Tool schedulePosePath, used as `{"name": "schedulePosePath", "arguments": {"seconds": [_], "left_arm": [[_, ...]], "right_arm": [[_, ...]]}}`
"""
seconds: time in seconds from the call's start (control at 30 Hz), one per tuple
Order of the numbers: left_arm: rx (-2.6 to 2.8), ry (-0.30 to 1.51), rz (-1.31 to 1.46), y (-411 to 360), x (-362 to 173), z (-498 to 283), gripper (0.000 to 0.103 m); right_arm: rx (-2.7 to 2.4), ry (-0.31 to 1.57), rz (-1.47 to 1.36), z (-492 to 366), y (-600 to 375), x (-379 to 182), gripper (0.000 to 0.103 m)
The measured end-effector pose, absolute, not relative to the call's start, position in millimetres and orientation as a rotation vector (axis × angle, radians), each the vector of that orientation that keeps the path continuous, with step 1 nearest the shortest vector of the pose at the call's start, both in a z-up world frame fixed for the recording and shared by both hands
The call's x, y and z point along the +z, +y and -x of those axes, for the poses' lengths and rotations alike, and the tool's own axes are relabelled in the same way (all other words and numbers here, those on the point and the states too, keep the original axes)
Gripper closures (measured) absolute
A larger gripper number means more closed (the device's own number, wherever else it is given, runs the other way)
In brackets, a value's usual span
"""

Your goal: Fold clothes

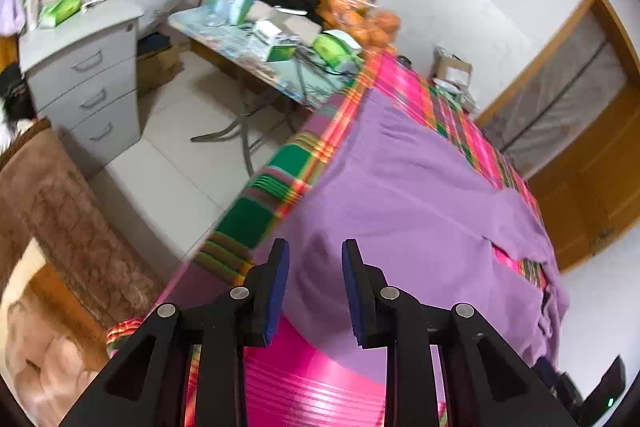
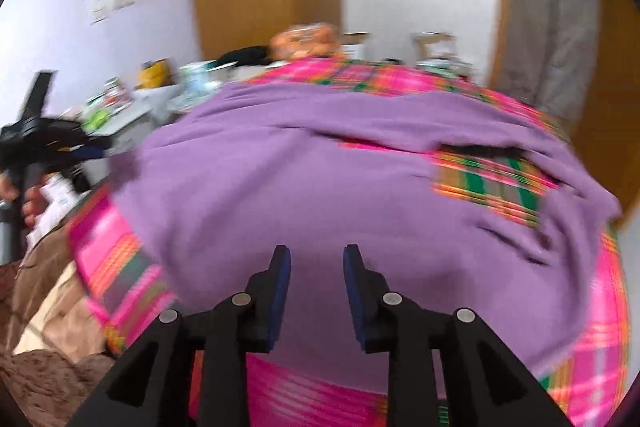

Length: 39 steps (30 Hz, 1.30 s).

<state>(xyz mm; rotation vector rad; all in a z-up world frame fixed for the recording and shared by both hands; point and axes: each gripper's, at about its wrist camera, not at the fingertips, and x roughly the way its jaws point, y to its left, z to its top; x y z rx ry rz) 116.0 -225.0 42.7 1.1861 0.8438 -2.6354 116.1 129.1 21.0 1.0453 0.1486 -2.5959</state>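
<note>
Your left tool (image 1: 316,255) and right tool (image 2: 317,259) gape empty above the purple garment (image 1: 420,195), spread flat on the plaid sheet (image 1: 256,215) for folding.

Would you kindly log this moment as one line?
stage: mid-fold | left gripper: open, empty | right gripper: open, empty | purple garment: on plaid sheet

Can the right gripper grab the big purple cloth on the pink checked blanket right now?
Probably yes. The right gripper is open and empty, and the purple cloth lies spread just ahead of its fingertips on the pink checked blanket, with nothing between them.
</note>
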Motion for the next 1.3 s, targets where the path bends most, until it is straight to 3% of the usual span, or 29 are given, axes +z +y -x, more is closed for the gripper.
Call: {"name": "schedulePosePath", "arguments": {"seconds": [0.33,0.47,0.93,1.3], "left_arm": [[-2.819,0.658,-1.339,-143.3,59.9,-92.9,0.073],[-2.873,0.591,-1.424,-102.6,59.3,-76.6,0.072],[-3.067,0.362,-1.791,48.7,46.0,-5.9,0.072],[-3.131,0.163,-1.978,131.0,32.2,31.8,0.072]], "right_arm": [[-2.741,0.024,-1.280,-113.5,209.9,-10.3,0.070],[-2.769,-0.002,-1.244,-126.8,225.9,-4.1,0.070],[-3.025,-0.360,-1.091,-84.5,335.8,25.7,0.070],[-2.940,-0.394,-1.197,-16.0,361.9,8.2,0.070]]}}
